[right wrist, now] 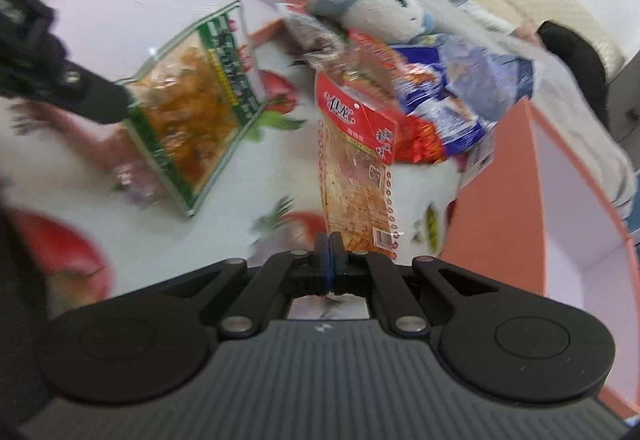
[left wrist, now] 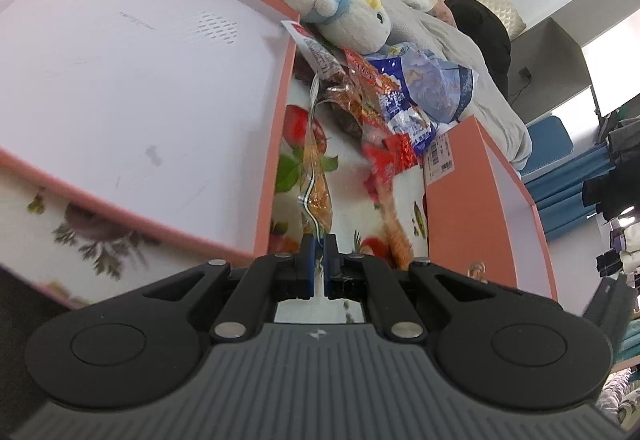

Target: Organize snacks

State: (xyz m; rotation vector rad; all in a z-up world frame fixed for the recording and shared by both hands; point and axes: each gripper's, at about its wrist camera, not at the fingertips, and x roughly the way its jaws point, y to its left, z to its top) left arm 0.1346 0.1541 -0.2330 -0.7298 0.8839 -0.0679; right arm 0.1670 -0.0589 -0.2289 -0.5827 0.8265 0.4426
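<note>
Currently my left gripper [left wrist: 319,240] pinches the green-edged clear pouch [right wrist: 200,96] edge-on, so its print is hidden in that view. Right gripper [right wrist: 329,240] clamps the red-topped strip packet [right wrist: 354,168]. Crinkly foil snack pile [left wrist: 392,100] at 1 o'clock, between two pink boxes; right view blurred.

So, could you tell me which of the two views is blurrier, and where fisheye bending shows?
Right wrist view: motion-blurred, worst on the tablecloth at left and the plush; the red packet stays fairly readable. Left wrist view: mostly sharp; the tray rim bows from fisheye distortion, and the red packet is smeared.
</note>
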